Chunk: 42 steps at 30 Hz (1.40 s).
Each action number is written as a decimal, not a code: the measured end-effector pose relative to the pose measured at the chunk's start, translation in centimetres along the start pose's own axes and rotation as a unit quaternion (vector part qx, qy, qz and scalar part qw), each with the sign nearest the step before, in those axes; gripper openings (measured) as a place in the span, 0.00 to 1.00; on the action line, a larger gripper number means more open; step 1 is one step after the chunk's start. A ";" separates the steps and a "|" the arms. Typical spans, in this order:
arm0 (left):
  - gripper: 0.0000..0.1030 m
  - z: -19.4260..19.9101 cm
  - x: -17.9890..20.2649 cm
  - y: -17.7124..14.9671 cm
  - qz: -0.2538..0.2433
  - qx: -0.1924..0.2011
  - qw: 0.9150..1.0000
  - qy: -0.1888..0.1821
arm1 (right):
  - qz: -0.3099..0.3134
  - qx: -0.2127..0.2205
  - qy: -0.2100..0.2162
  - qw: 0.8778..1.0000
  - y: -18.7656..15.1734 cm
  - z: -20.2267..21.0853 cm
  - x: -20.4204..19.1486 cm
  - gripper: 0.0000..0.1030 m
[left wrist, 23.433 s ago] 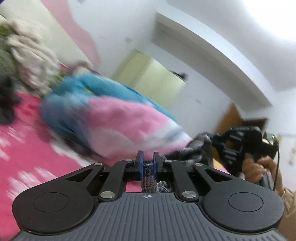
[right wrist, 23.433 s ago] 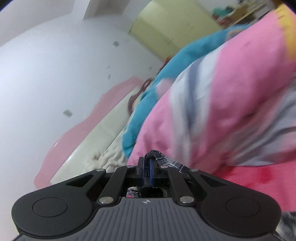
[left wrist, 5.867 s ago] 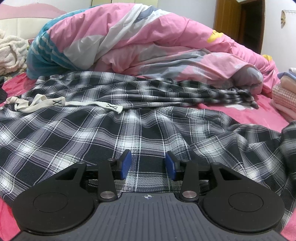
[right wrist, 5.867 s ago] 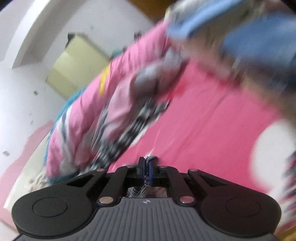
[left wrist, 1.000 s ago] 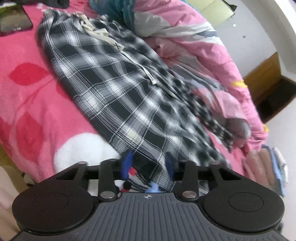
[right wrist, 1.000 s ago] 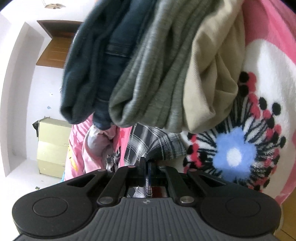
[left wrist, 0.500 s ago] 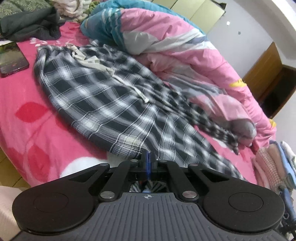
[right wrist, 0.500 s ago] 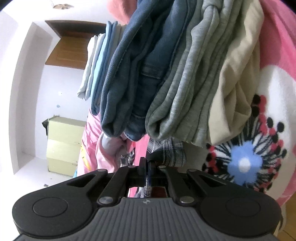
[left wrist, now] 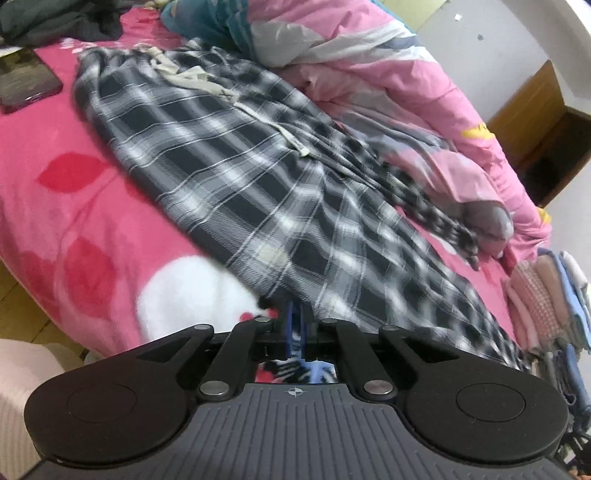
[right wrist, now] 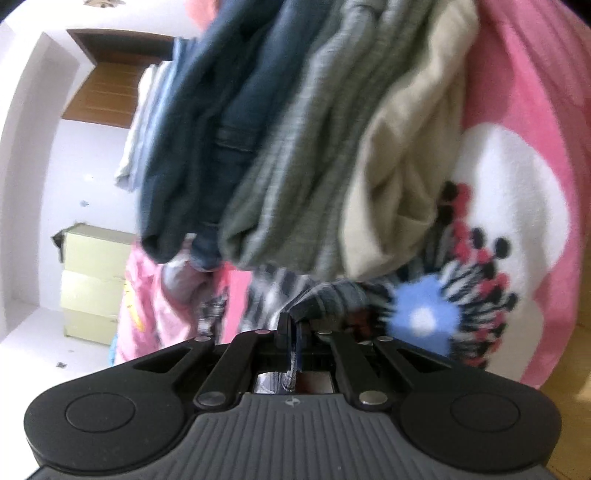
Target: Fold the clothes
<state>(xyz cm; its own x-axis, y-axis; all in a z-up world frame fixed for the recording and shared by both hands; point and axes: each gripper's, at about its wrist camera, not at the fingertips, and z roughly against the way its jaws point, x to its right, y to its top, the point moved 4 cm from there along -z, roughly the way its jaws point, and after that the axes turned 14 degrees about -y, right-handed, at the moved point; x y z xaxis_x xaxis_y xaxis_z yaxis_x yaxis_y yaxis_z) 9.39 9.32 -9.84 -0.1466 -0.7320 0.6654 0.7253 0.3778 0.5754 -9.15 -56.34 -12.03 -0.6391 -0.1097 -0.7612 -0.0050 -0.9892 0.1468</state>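
Observation:
Black-and-white plaid trousers (left wrist: pixel 258 173) with a pale drawstring lie spread lengthwise over the pink flowered bedspread (left wrist: pixel 55 206). My left gripper (left wrist: pixel 294 314) is shut on the near edge of a trouser leg, at the bed's front edge. My right gripper (right wrist: pixel 291 328) is shut on the plaid hem (right wrist: pixel 295 295) at the far leg end, just beside a stack of folded clothes (right wrist: pixel 295 147). The right view is tilted and blurred.
A bunched pink and teal duvet (left wrist: pixel 388 92) lies behind the trousers. A phone (left wrist: pixel 22 81) lies at the left. Dark clothes (left wrist: pixel 55 22) sit at the back left. Folded clothes (left wrist: pixel 546 291) are stacked at the right. A yellow cabinet (right wrist: pixel 92 280) stands by the wall.
One second ago my left gripper was open over the trouser edge; it has since shut on it. The right gripper stays shut on the hem and has shifted slightly by the folded stack.

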 end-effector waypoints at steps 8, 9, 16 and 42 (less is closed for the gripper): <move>0.30 1.9 -2.6 0.8 0.033 0.043 0.998 0.013 | 0.044 0.016 -0.014 0.999 -0.9 2.3 0.1 0.06; 0.34 2.2 -3.0 1.1 0.038 0.053 0.998 0.015 | 0.065 0.011 -0.005 0.998 -1.5 2.3 -1.0 0.06; 0.40 2.6 -5.9 3.1 0.089 0.102 0.991 0.018 | 0.258 -0.063 0.060 0.962 -8.7 1.2 -10.4 0.07; 0.01 1.6 -7.7 5.1 0.044 0.165 0.984 -0.045 | 0.866 -0.016 0.141 0.480 -45.9 -4.4 -17.0 0.01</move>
<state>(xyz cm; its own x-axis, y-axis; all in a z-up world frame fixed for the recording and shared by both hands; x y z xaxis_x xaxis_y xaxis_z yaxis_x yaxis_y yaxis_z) 13.16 17.79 -11.28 -0.1635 -0.6401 0.7507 0.4830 0.6116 0.6267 5.37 -9.53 -8.60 0.4654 -0.7748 0.4279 0.3603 0.6074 0.7080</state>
